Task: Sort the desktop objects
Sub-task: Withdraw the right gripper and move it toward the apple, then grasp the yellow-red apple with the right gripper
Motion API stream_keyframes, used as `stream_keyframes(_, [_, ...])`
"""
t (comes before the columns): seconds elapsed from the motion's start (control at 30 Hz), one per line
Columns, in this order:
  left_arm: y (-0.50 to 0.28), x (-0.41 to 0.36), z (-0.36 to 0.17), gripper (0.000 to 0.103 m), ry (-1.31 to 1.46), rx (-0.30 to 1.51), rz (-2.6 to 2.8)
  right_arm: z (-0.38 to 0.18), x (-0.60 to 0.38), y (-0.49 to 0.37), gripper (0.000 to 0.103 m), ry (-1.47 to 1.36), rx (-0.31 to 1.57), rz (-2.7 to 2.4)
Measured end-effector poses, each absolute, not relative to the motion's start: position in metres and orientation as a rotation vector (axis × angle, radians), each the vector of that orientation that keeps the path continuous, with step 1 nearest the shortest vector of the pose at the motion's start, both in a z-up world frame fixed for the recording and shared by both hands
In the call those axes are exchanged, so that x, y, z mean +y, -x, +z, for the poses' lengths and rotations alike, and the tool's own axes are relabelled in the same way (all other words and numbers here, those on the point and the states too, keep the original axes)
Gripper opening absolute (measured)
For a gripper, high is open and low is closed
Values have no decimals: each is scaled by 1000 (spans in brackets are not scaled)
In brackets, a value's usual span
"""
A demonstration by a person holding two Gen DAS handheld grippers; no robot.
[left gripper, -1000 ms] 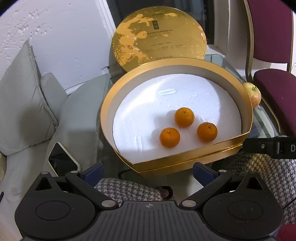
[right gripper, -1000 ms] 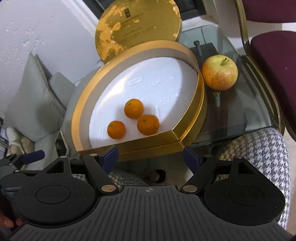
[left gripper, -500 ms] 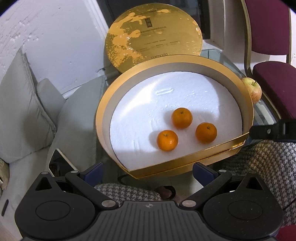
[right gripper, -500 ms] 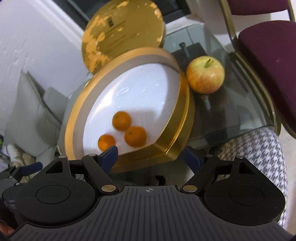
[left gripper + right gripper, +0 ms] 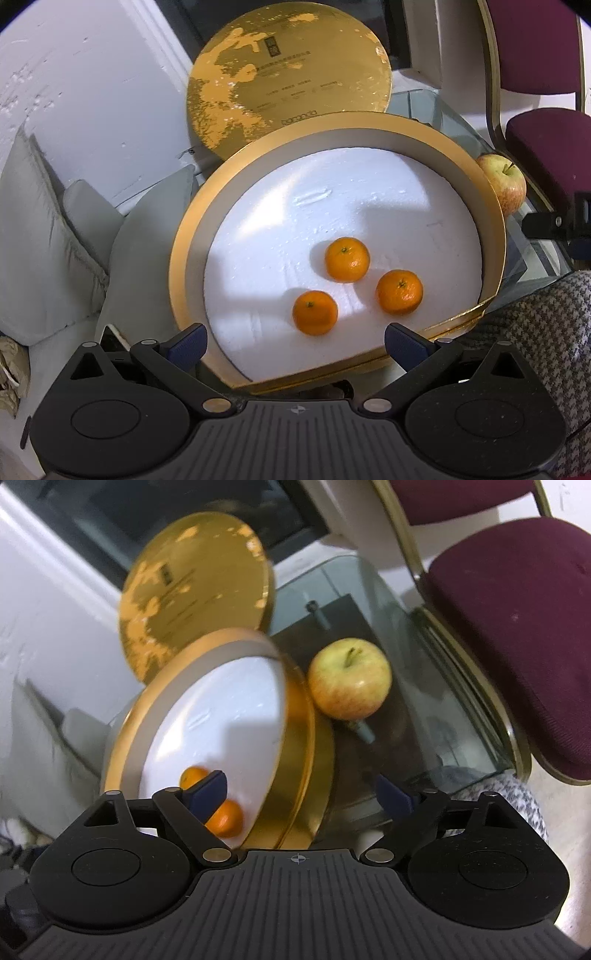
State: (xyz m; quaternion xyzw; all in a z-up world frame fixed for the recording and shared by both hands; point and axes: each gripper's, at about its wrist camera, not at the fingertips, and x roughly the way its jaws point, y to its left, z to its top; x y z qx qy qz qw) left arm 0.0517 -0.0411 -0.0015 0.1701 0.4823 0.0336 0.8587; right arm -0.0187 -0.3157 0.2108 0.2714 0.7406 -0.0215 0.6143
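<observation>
Both grippers spread, empty: left gripper [image 5: 293, 341], right gripper [image 5: 308, 788]. Three oranges [image 5: 346, 259] inside gold box [image 5: 184, 236]; apple [image 5: 349, 677] on glass table [image 5: 424, 709] touching box's right wall. Gold lid [image 5: 288, 74] leaning behind; maroon chair [image 5: 517, 627] at table's right edge.

A white wall [image 5: 74, 85] with a rough, pitted surface filled the upper left of the left wrist view. Beside it, at top centre, a white frame edged a dark window pane [image 5: 207, 22]. Pale grey cushions [image 5: 40, 236] sat at the left edge below the wall. At the right stood a chair [image 5: 517, 635] with maroon upholstery and a brass-coloured metal frame, close against a glass tabletop [image 5: 436, 701] over a dark base. Houndstooth fabric [image 5: 535, 332] showed at the lower right. Bright light fell from above, with soft shadows.
</observation>
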Motion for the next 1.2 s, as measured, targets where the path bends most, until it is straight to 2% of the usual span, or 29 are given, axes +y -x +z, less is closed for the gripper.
stream_keyframes(0.4, [-83, -32, -7, 102, -335, 1026, 99, 138, -342, -20, 92, -660, 1693, -274])
stream_keyframes(0.67, [-90, -22, -18, 102, -310, 1059, 104, 87, -336, -27, 91, -692, 1762, -360])
stream_keyframes(1.2, [-85, -6, -27, 102, -264, 1093, 112, 68, -318, -27, 82, -621, 1812, -368])
